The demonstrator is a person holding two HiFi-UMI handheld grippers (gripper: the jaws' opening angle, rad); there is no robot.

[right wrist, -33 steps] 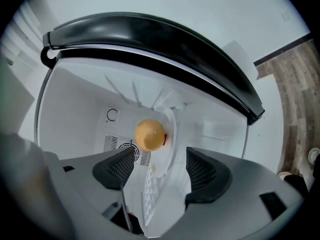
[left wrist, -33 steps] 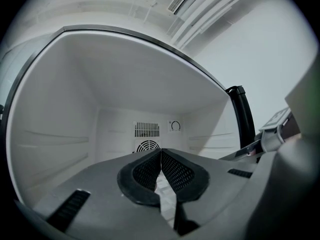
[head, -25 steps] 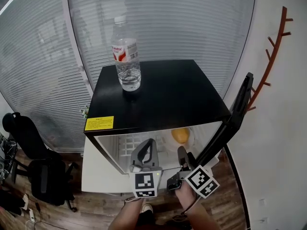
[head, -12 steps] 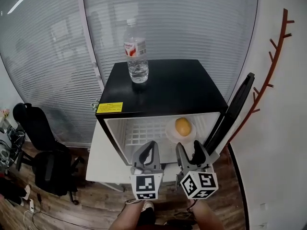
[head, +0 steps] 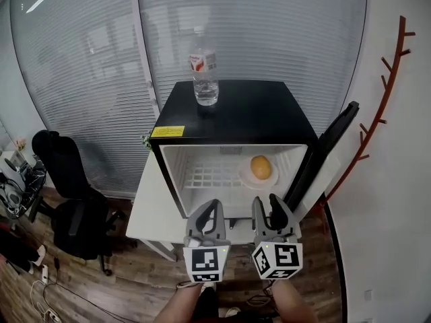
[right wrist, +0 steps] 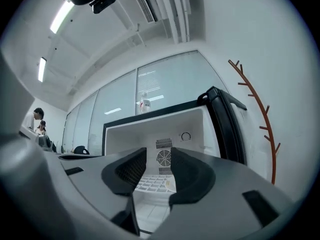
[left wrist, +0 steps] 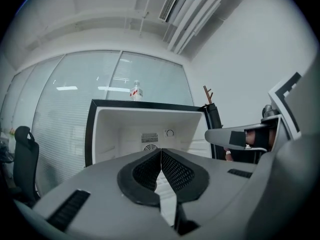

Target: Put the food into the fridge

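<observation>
Water bottle [head: 204, 79], office chair [head: 59, 170], coat rack [head: 386, 96]

Right hand-held gripper [head: 267, 203] drawn back out of the fridge [head: 232, 113] and rolled upright, jaws just closing partway on nothing, left hand-held gripper [head: 211, 206] also pulled back, orange [head: 260, 167] now in full view

Three views toward the open fridge [head: 256, 113]

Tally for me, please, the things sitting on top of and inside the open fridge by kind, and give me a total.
Bottles: 1, the water bottle standing on the fridge top.
Food items: 1, the round yellow-orange food item inside.
Plates: 1, the white plate under that food item.
Total: 3
</observation>
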